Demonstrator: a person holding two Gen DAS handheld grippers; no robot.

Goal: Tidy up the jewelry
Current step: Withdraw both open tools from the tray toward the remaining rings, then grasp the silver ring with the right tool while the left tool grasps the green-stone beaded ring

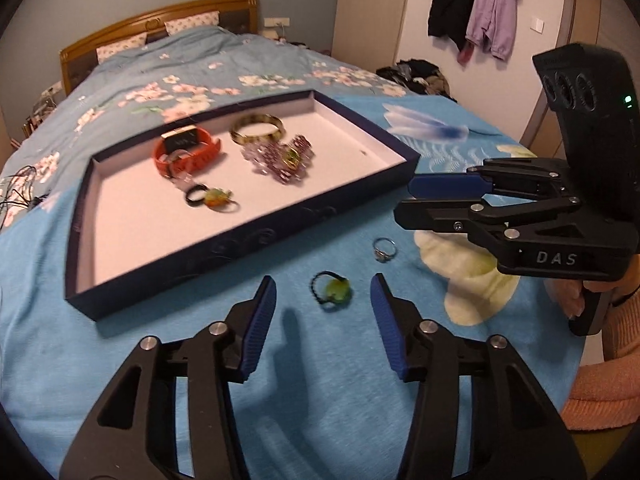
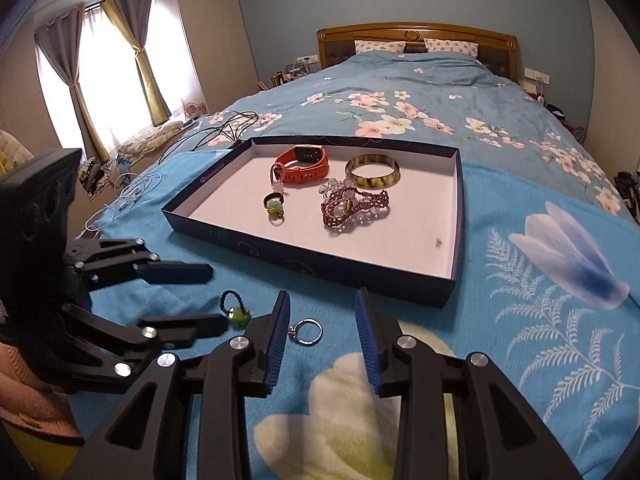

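Both grippers over the bed [image 2: 460, 92], above a bright blue blanket [image 1: 280, 380] printed with pale flowers.

Left gripper [image 1: 323, 290]: fingers spread wide, holding nothing, one to each side of a green-stone ring on a black beaded band [image 1: 331, 291] lying flat on the blanket. Same ring seen from the right wrist at [image 2: 235, 310], between the left gripper's two fingers [image 2: 180, 272].

Right gripper [image 2: 322, 302]: fingers spread, holding nothing, a silver ring [image 2: 306, 332] lying on the blanket close to its left finger, touching or not impossible to tell. From the left wrist, that silver ring [image 1: 385, 249] just below the right gripper [image 1: 404, 200], near the green-stone ring but apart from it.

Beyond both rings, a shallow dark-blue tray [image 2: 312, 266] with a white inside, resting on the blanket. Inside it: an orange watch [image 2: 302, 166] toward the far side, a yellowish bangle [image 2: 372, 171] beside it, a tangle of purple and clear beaded bracelets [image 2: 352, 206] in front of the bangle, and a small black ring with a green-orange stone [image 2: 274, 204] in front of the watch. Left-wrist view blurred across the tray contents.

Loose cables [image 2: 224, 128] on the bed beyond the tray's far left corner.
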